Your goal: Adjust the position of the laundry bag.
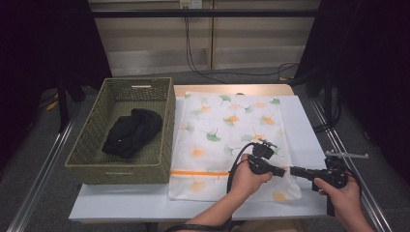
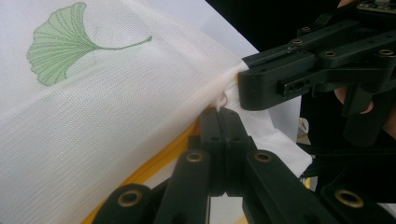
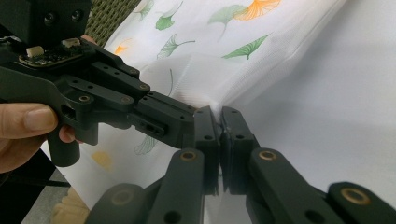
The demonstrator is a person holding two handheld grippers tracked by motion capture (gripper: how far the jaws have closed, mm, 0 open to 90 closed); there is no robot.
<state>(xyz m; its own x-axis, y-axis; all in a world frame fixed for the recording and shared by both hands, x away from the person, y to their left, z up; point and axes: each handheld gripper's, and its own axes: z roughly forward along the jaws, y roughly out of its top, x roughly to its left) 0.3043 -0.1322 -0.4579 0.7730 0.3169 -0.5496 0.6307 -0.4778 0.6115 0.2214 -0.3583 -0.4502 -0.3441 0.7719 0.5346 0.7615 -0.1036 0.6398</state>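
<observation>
White ginkgo-print mesh bag (image 1: 227,140), orange-zipped

No legible text, label, brand mark, number or sign is found in any of the three views. The mesh bag (image 1: 232,145) carries a printed pattern of green and orange leaves and an orange zip band, with no lettering. The basket (image 1: 87,159) bears a small pale tag on its far wall and another on its near wall; both are too small and blurred to read. The grippers' black bodies show screws and rivets, and no markings. A small circuit board on the left gripper (image 3: 187,126), seen in the right gripper view, has nothing readable on it.
</observation>
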